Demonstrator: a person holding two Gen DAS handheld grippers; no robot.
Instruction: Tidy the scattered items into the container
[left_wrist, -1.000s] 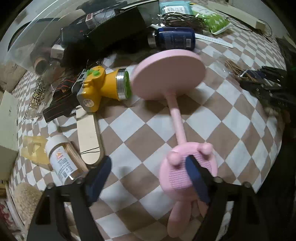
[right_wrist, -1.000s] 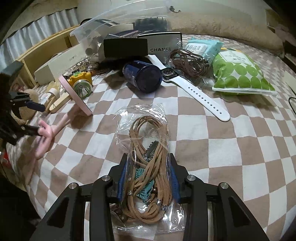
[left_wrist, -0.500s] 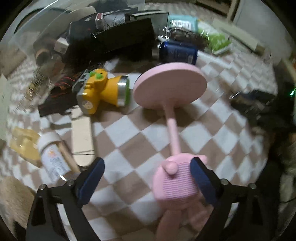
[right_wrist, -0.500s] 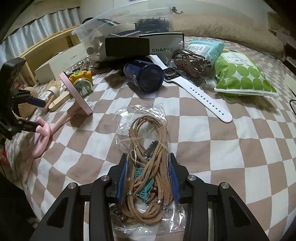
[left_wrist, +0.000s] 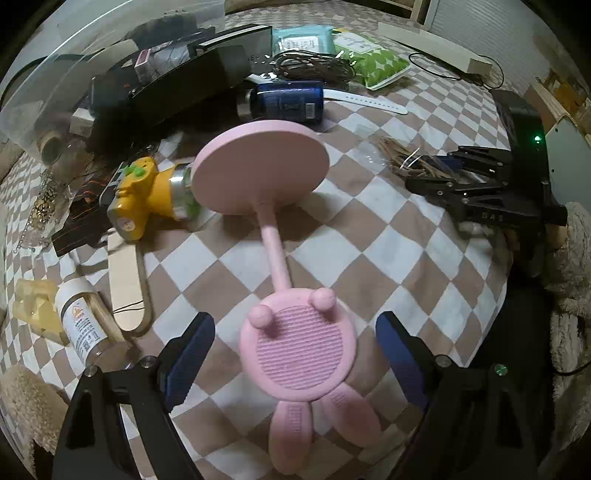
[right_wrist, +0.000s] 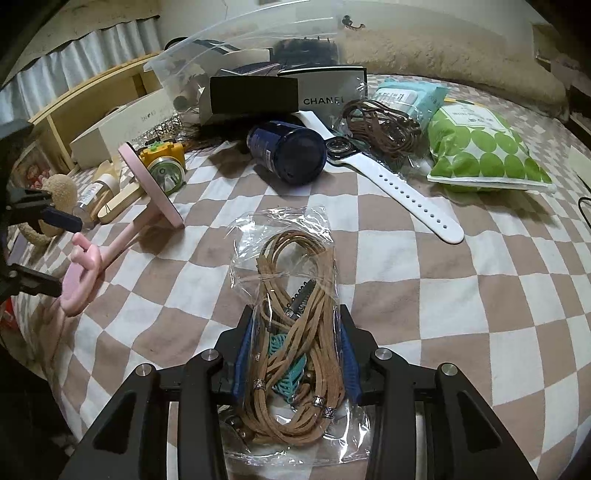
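The left hand-held gripper (left_wrist: 291, 354) hangs over the checked brown-and-white bedspread (left_wrist: 399, 251) with its blue pads spread wide, either side of the ribbed round head of a pink plastic rabbit-shaped stand (left_wrist: 299, 350), and neither pad touches it. The stand's thin stem runs away from the gripper to a flat pink disc (left_wrist: 260, 168). Just left of that disc lies a yellow toy torch with green buttons (left_wrist: 147, 194), and nearer the left pad a small white-capped bottle (left_wrist: 79, 321) beside a pale wooden stick (left_wrist: 127, 284).

Over to the right hand-held gripper (right_wrist: 295, 354): its jaws are partly closed, pads pressing both sides of a clear plastic bag of tan leather cords (right_wrist: 291, 317), which lies on the bedspread and reaches out ahead of the fingers. Beyond it sit a dark blue can on its side (right_wrist: 288, 151) and a white-strapped smartwatch (right_wrist: 391, 181). Further back, the clear plastic container (right_wrist: 229, 48) stands at the far edge, boxes crowded against it.
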